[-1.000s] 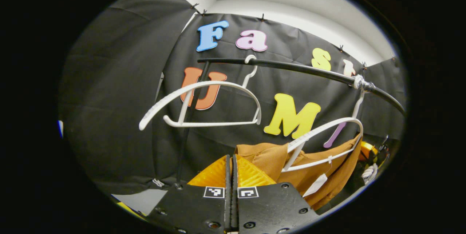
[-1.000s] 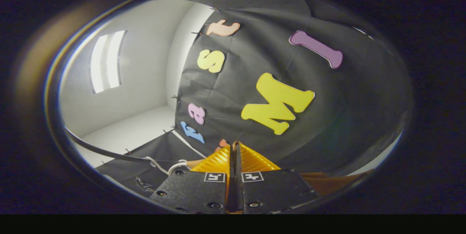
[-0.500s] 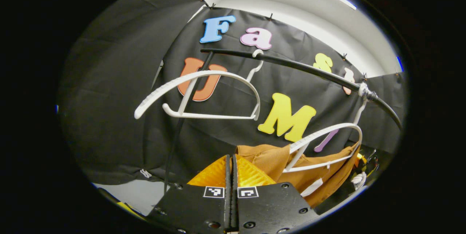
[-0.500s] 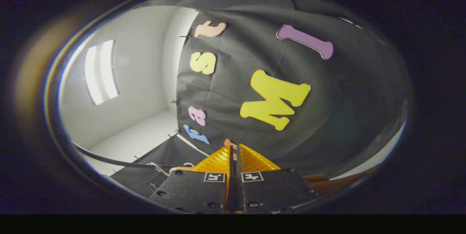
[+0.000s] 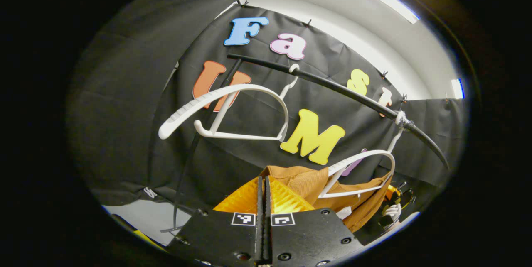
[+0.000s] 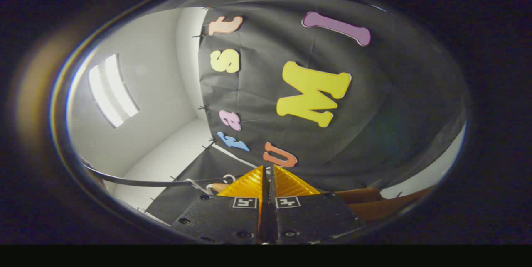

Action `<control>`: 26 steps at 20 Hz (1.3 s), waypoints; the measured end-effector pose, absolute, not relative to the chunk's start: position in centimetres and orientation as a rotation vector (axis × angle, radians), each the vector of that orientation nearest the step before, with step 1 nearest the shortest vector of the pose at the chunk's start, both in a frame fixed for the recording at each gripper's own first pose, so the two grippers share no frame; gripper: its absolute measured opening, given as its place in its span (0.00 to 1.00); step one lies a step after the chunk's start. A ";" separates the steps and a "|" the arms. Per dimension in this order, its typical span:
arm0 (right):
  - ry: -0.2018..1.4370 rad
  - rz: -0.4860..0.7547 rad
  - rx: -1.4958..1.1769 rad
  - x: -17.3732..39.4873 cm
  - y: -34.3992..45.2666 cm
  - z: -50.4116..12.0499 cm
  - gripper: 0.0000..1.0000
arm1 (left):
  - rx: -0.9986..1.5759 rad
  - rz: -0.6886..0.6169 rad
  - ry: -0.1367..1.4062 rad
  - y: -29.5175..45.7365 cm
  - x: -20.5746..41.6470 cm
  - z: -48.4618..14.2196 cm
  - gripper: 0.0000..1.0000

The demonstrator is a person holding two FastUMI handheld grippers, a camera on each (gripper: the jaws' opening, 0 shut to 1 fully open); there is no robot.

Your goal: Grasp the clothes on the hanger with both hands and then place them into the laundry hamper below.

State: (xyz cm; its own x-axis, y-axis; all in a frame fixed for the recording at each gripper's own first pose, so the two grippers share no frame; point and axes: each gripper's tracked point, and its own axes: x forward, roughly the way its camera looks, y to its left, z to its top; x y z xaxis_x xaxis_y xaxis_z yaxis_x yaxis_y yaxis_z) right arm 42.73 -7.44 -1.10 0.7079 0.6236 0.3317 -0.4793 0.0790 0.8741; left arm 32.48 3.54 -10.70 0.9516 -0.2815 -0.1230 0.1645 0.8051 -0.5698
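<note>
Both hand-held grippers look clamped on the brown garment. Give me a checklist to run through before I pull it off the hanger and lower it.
1. Left hand-held gripper fingers closed: ok; fabric between them: cannot tell.
2. Right hand-held gripper fingers closed: ok; grip on fabric: cannot tell.
3. Brown garment off its white hanger: not ok, hanger sits inside it.
4. That hanger hooked on the black rail: ok.
5. Empty hanger apart from the garment: ok.
6. Laundry hamper position below: cannot tell.

readable text: none | garment tag (image 5: 343, 212): white, too small to read | finger markers: coded squares only
</note>
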 end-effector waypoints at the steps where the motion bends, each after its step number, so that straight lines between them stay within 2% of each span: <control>1: 0.136 0.819 1.227 42.9 -7.6 -1.7 0.03 | -0.599 -0.256 0.201 3.6 32.0 -10.3 0.06; 2: 0.130 0.803 1.200 43.4 -7.6 -2.1 0.02 | -0.604 -0.270 0.194 3.1 32.3 -10.3 0.00; 4: 0.087 0.796 1.169 42.6 -7.5 -1.9 0.01 | -0.596 -0.252 0.184 3.4 32.3 -10.5 0.00; 5: 0.053 0.792 1.183 42.1 -7.9 -1.2 0.00 | -0.590 -0.241 0.186 3.6 32.4 -10.8 0.17; 6: 0.052 0.751 1.184 42.5 -8.2 -1.7 0.01 | -0.590 -0.244 0.193 3.5 32.2 -11.0 0.06; 7: 0.063 0.716 1.177 42.9 -8.4 -2.6 0.18 | -0.586 -0.252 0.198 3.2 32.2 -11.0 0.07; 8: 0.052 0.706 1.177 42.6 -8.6 -3.0 0.19 | -0.579 -0.260 0.196 2.9 32.0 -10.9 0.07; 9: 0.055 0.703 1.170 41.9 -8.4 -3.3 0.14 | -0.571 -0.269 0.204 2.7 31.7 -11.0 0.19; 10: 0.050 0.735 1.174 40.7 -8.2 -3.2 0.15 | -0.565 -0.273 0.206 2.8 31.5 -11.3 0.07; 11: 0.051 0.735 1.182 40.5 -8.2 -3.4 0.25 | -0.569 -0.271 0.209 2.9 31.5 -11.5 0.07; 12: 0.054 0.751 1.200 40.3 -8.2 -3.3 0.22 | -0.577 -0.262 0.209 3.1 31.7 -11.6 0.07; 13: 0.063 0.754 1.218 40.3 -8.1 -3.5 0.24 | -0.597 -0.271 0.198 3.3 31.5 -11.5 0.11; 14: 0.066 0.753 1.240 40.2 -8.3 -3.8 0.24 | -0.622 -0.277 0.195 3.3 31.2 -11.4 0.27; 15: 0.064 0.770 1.263 39.5 -8.5 -3.6 0.33 | -0.641 -0.281 0.200 3.2 31.0 -11.7 0.16; 17: -0.001 0.852 1.304 37.7 -8.9 -2.1 0.36 | -0.663 -0.308 0.211 2.3 30.5 -12.1 0.16; 18: -0.001 0.861 1.272 37.3 -8.5 -2.5 0.32 | -0.671 -0.324 0.221 2.0 30.3 -12.2 0.28; 19: 0.019 0.816 1.196 37.8 -8.1 -4.1 0.32 | -0.673 -0.332 0.222 1.7 30.0 -12.3 0.16; 20: 0.023 0.791 1.132 38.3 -7.9 -4.9 0.32 | -0.666 -0.331 0.217 1.8 30.1 -12.2 0.16; 22: -0.004 0.839 1.068 36.8 -6.4 -3.5 0.33 | -0.656 -0.350 0.215 1.2 29.7 -12.2 0.16; 23: -0.002 0.873 1.036 36.1 -5.6 -3.2 0.25 | -0.663 -0.370 0.222 0.6 29.5 -12.3 0.16; 24: 0.014 0.871 1.006 36.1 -5.1 -3.5 0.33 | -0.683 -0.385 0.229 0.3 29.3 -12.4 0.16; 25: 0.036 0.858 0.971 36.7 -4.8 -3.9 0.24 | -0.713 -0.392 0.232 0.5 29.2 -12.5 0.16; 26: 0.065 0.804 0.928 38.0 -4.9 -4.9 0.33 | -0.742 -0.392 0.229 0.7 29.0 -12.6 0.16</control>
